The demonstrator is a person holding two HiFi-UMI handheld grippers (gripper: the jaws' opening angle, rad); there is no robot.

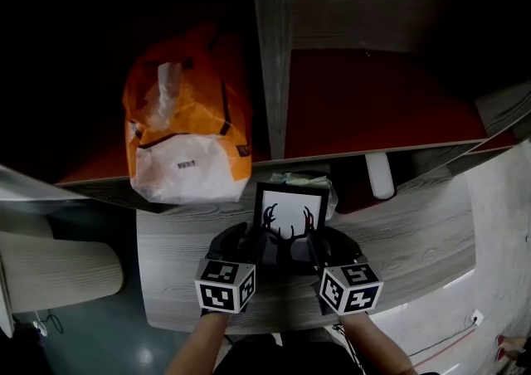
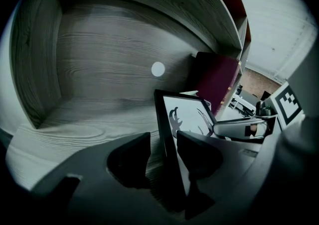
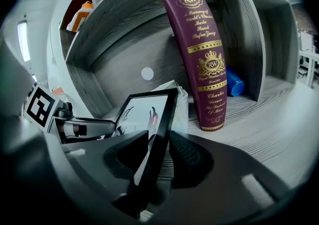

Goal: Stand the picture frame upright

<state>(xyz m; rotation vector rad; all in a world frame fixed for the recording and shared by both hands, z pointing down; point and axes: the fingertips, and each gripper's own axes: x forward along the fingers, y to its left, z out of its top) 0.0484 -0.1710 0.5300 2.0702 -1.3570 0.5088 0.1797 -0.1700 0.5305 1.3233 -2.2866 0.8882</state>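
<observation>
A black picture frame (image 1: 290, 214) with a white print of dark antlers stands nearly upright on the grey wooden desk (image 1: 415, 232), just in front of the shelf. My left gripper (image 1: 249, 242) has the frame's left edge (image 2: 187, 114) between its jaws; they are open, and a gap shows at the outer pad. My right gripper (image 1: 319, 242) straddles the frame's right edge (image 3: 147, 114), also open, with room on its inner side. In the left gripper view my left gripper (image 2: 163, 145) also looks across at the right one, and my right gripper (image 3: 159, 147) looks back likewise.
An orange and white bag (image 1: 187, 129) fills the shelf bay at the left, beside a wooden divider (image 1: 272, 50). A tall maroon box (image 3: 199, 55) leans in the bay behind the frame, with a blue object (image 3: 234, 82) past it. Crumpled plastic (image 1: 311, 181) lies directly behind the frame.
</observation>
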